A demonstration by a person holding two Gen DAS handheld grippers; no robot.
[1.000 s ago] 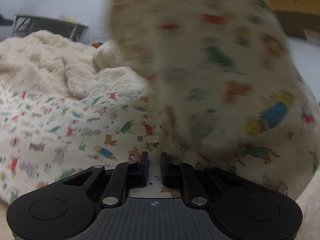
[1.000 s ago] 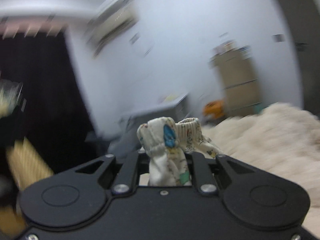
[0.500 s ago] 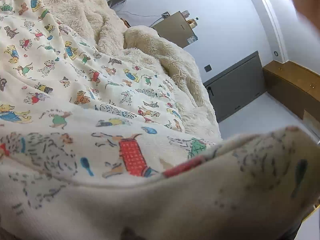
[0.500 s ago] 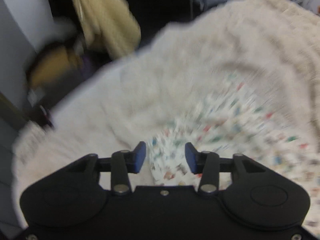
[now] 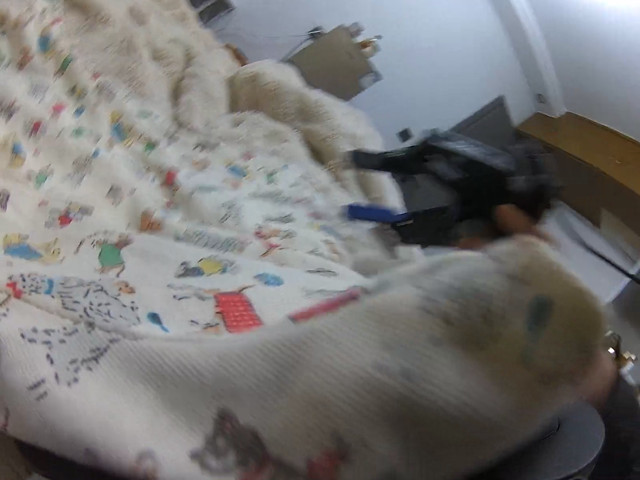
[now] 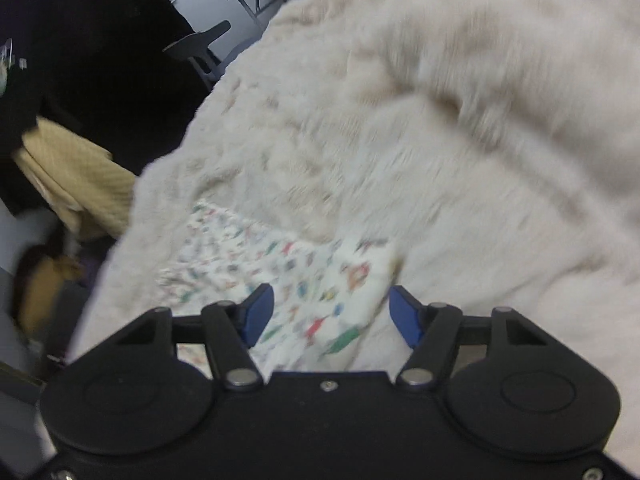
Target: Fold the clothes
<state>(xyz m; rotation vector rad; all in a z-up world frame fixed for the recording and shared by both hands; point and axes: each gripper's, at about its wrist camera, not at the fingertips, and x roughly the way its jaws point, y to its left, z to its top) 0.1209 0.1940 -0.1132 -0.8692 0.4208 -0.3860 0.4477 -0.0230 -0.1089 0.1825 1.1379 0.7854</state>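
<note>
1. Released since a second ago, the printed garment [image 6: 304,280] lies on the fluffy blanket [image 6: 460,140]; right hand-held gripper [image 6: 332,312] gapes wide.
2. Left hand-held gripper is buried under cloth; its state cannot be told.
3. Soft, light, floppy: best pinched at a hem or corner.

This was a bedroom in a home: a fluffy cream blanket [image 6: 460,152] covered the bed, white walls [image 5: 420,8] rose beyond, a brown cabinet [image 5: 336,62] stood far off, and wooden trim [image 5: 580,148] ran right.
</note>
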